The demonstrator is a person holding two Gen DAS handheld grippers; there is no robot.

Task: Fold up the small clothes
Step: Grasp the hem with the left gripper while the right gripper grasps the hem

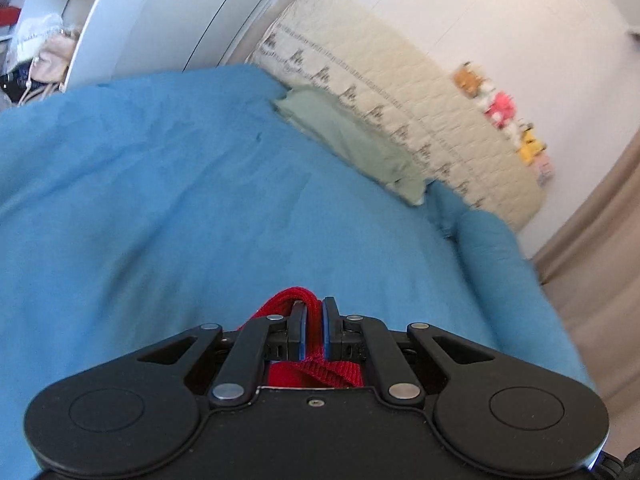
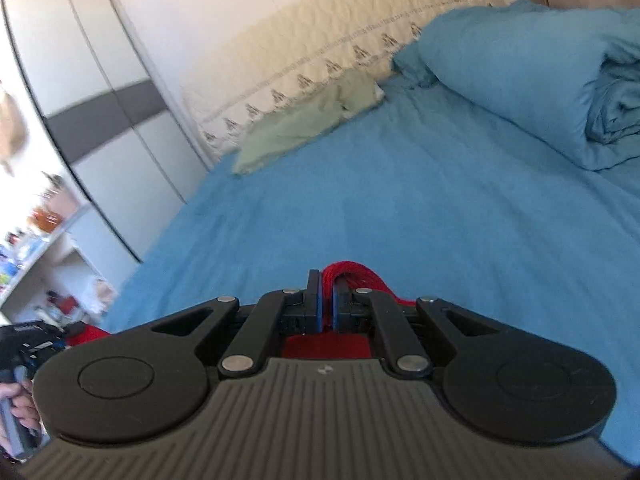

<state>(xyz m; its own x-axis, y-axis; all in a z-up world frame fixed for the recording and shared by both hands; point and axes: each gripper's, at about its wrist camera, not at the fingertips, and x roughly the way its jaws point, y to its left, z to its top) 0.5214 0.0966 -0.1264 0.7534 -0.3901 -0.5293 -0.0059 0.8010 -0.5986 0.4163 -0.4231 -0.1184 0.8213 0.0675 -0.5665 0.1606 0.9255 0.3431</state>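
Note:
A red knitted garment point(image 1: 316, 374) is pinched in my left gripper point(image 1: 315, 308), whose jaws are shut on a fold of it above the blue bedsheet point(image 1: 168, 200). In the right wrist view my right gripper point(image 2: 327, 284) is shut on another part of the red garment point(image 2: 352, 274), which bunches over its right finger. Most of the garment hangs below both grippers, out of sight. At the lower left of the right wrist view, the left gripper's body point(image 2: 32, 340) shows with more red cloth beside it and a hand point(image 2: 20, 400) on its handle.
A pale green pillow point(image 1: 352, 140) lies by the cream padded headboard point(image 1: 400, 92). A rolled blue duvet point(image 2: 540, 80) sits at the right of the bed. A white and grey wardrobe point(image 2: 100, 100) and cluttered shelves point(image 2: 36, 240) stand to the left. Soft toys point(image 1: 500, 108) line the headboard top.

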